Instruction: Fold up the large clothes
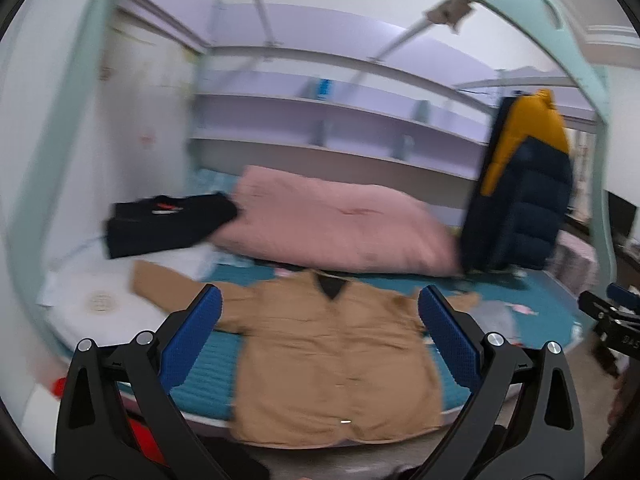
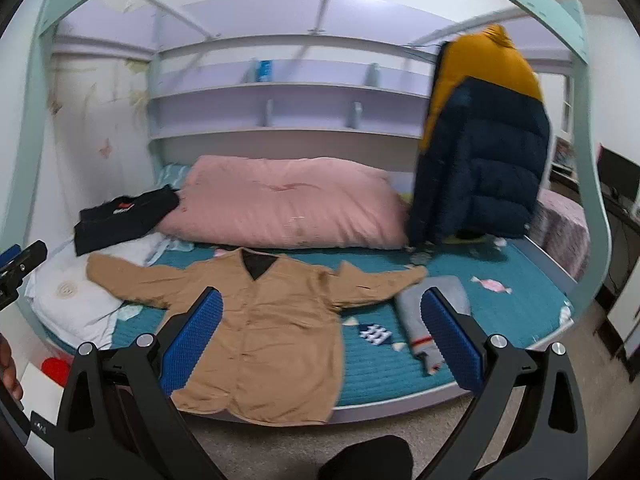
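Left wrist view | tan coat (image 1: 336, 356) lies flat, lower centre (unfolded) | both tongs wide apart, empty | next: take a sleeve

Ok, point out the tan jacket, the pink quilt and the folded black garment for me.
tan jacket (image 2: 276, 320), right wrist view, front panel beside the button line.
pink quilt (image 2: 280, 204), right wrist view, middle of its top.
folded black garment (image 1: 168, 224), left wrist view, centre of the fold.
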Available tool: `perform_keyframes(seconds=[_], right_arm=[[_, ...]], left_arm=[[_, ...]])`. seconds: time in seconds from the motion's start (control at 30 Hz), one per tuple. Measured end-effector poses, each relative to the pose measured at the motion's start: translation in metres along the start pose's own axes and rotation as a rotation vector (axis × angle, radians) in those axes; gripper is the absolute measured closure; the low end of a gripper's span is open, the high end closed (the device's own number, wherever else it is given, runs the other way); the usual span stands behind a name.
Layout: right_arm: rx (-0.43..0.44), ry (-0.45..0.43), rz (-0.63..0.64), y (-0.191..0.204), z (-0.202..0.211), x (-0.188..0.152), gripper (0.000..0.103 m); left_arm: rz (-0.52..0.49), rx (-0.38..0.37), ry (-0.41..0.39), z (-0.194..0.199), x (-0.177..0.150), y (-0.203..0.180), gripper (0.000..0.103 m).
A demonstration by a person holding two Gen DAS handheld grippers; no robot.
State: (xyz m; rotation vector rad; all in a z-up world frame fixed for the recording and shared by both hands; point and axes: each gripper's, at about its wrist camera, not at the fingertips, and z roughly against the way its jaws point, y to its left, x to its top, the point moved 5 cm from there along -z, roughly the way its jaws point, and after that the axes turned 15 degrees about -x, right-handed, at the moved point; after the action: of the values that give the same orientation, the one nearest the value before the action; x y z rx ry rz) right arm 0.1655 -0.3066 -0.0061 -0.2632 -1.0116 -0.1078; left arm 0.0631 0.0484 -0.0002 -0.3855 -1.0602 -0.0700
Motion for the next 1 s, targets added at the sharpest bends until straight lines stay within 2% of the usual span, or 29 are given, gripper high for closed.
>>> perform_keyframes(seconds=[0.03, 0.13, 0.27, 0.47, 0.6, 0.77, 1.0], right_arm=[[-0.016, 0.005, -0.007, -0.009, -0.003, -0.003, 0.007], [-0.057, 0.03, -0.033, -0.033, -0.016, -0.017, 0.007], [-0.035, 0.081, -0.055, -0.039, -0.033, -0.029, 0.007], [0.024, 0.117, -0.02, -0.006, -0.04, -0.017, 0.007], [0.083, 0.127, 0.036, 0.037, -0.035, -0.004, 0.007], [0.123, 0.114, 0.092, 0.074, -0.026, 0.005, 0.007], [0.1, 0.103, 0.101, 0.079, -0.024, 0.01, 0.007]], left_arm=[[-0.001, -0.006, 0.013, -0.019, -0.005, 0.0, 0.004], [-0.003, 0.002, 0.045, -0.04, -0.011, -0.015, 0.004], [0.008, 0.04, 0.082, -0.057, -0.013, 0.002, 0.004], [0.023, 0.106, 0.161, -0.069, -0.007, 0.023, 0.004], [-0.006, 0.205, 0.178, -0.063, -0.003, 0.021, 0.004], [0.029, 0.219, 0.202, -0.059, -0.004, 0.02, 0.004], [0.014, 0.239, 0.19, -0.055, 0.001, 0.021, 0.004]])
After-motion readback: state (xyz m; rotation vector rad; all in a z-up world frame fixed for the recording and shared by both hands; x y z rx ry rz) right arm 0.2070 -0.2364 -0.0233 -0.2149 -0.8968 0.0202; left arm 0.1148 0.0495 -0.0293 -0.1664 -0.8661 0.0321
